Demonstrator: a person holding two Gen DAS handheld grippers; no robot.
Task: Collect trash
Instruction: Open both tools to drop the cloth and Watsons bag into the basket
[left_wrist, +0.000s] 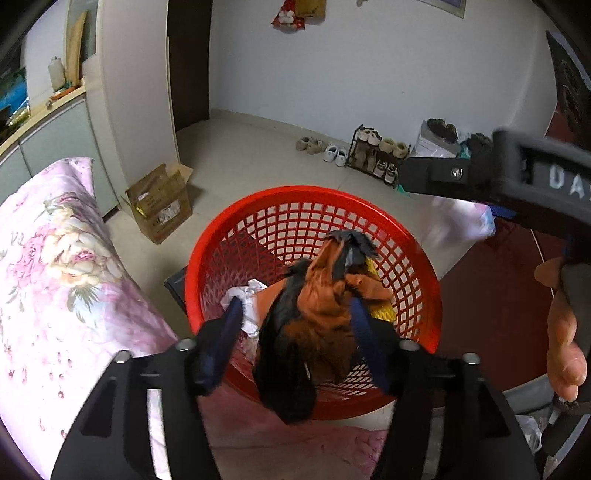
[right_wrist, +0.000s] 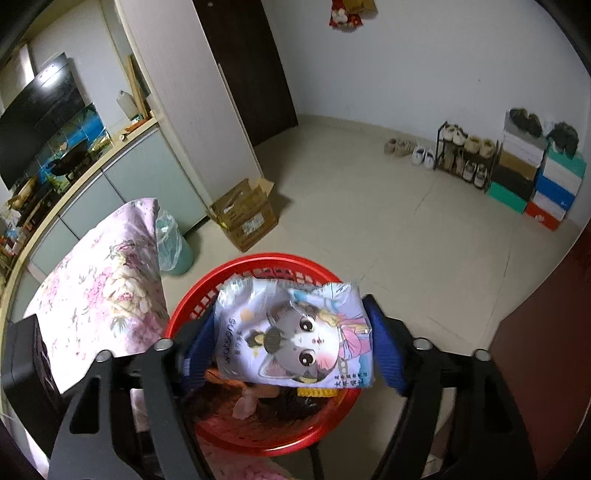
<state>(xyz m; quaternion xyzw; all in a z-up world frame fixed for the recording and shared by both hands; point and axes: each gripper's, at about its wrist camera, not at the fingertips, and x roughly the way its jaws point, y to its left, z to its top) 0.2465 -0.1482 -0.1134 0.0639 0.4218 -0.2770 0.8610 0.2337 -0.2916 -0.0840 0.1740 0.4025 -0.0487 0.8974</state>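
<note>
- L gripper (left_wrist: 295, 310) hangs over the red basket (left_wrist: 295, 194), pointing down into it. Jaws stand apart. An orange/black wrapper (left_wrist: 317, 295) sits between them.
- The wrapper lies vs. the R-side pad (left_wrist: 364, 328). The L-side pad is clear of it, w/ a gap showing white tissue (left_wrist: 251, 291) below. Judged not clamped: loose or dropping.
- Wrapper handling: thin crumpled film, v. light, soft, no stiffness, prob. slick. It folds rather than resists, so nothing to break. If re-taken, pinch the bunched orange middle, not the floppy black tail at the bottom.
- R gripper (right_wrist: 288, 317) is also above the basket rim (right_wrist: 258, 260), jaws wide. A cat-print bag (right_wrist: 295, 325) fills the gap between them.
- The bag's edges sit at or v. near both pads. Can't tell whether the pads press on it.
- Bag handling: glossy plastic pouch, looks flat and near-empty, so light. Slippery surface, bends easily, not fragile. Best hold is across the short width near a sealed edge, where the film is doubled and stiffer.
- Basket already holds tissue, a yellow item (left_wrist: 380, 310) and other wrappers. Both pieces are over it, so a drop should land inside.
- Risk: light film can drift or catch on the rim.
</note>
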